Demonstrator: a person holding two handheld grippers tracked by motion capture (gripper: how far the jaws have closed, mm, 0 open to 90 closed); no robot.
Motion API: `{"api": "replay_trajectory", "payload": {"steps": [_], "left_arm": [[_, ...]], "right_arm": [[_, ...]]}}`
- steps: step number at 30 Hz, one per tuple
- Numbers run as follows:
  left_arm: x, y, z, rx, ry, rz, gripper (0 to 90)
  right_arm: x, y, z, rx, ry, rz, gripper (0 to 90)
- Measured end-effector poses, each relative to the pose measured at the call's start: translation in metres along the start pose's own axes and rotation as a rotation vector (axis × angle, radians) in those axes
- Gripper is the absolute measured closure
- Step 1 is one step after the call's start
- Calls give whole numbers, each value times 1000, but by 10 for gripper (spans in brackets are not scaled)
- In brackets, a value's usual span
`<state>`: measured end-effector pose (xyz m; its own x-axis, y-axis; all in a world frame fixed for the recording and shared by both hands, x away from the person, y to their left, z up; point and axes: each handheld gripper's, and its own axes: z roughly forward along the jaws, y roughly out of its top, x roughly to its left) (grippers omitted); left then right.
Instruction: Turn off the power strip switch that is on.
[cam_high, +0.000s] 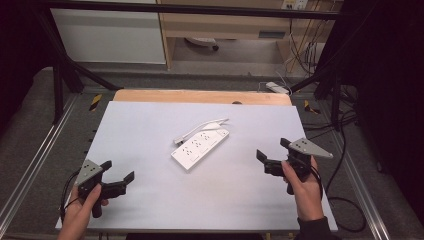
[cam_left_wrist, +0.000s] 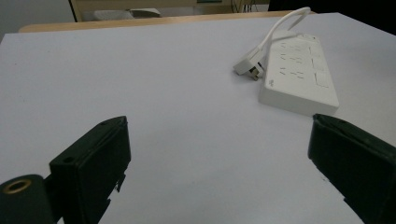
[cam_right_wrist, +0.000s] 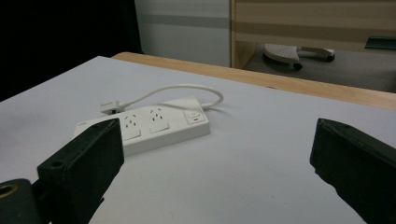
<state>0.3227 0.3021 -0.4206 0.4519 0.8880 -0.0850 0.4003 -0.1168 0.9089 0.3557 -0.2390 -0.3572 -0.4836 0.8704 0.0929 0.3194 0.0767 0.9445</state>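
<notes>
Nearest the high camera, two hands are seen at the bottom edge, each wrapped around a gripper handle. By the left hand (cam_high: 82, 210) the left gripper (cam_high: 120, 172) is held low over the white table (cam_high: 150, 125), its jaws spread wide with nothing between them and aimed toward the power strip (cam_high: 200, 147). By the right hand (cam_high: 302, 187) the right gripper (cam_high: 271, 151) is held likewise, jaws parted and empty, turned inward at the strip from the opposite side; a dark sleeve is seen at that wrist.

The power strip is laid flat near the table's middle, well apart from both grippers and roughly between them, set at a slant. Its short white cable (cam_high: 210, 124) is looped along the strip's far side, with the plug (cam_high: 178, 140) resting on the table just beside the strip's body.

From the left gripper view, the plug's metal pins (cam_left_wrist: 254, 72) are made out, beside the strip's long edge. From the right gripper view, a switch with a red mark (cam_right_wrist: 194, 117) is shown at the strip's cable end, a detail too small in the high view.
</notes>
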Motion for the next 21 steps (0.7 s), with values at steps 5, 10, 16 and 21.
{"api": "replay_trajectory", "payload": {"steps": [5, 10, 16, 21], "left_arm": [[-1, 0, 0, -1, -2, 2, 57], [0, 0, 0, 1, 0, 2, 56], [0, 0, 0, -1, 0, 3, 56], [0, 0, 0, -1, 8, -1, 56]], "right_arm": [[-4, -5, -7, -12, -12, 5, 30], [-11, -12, -13, -16, -30, 4, 30], [-18, -21, -22, -26, -52, 9, 30], [-23, -30, -28, -29, -67, 6, 27]]}}
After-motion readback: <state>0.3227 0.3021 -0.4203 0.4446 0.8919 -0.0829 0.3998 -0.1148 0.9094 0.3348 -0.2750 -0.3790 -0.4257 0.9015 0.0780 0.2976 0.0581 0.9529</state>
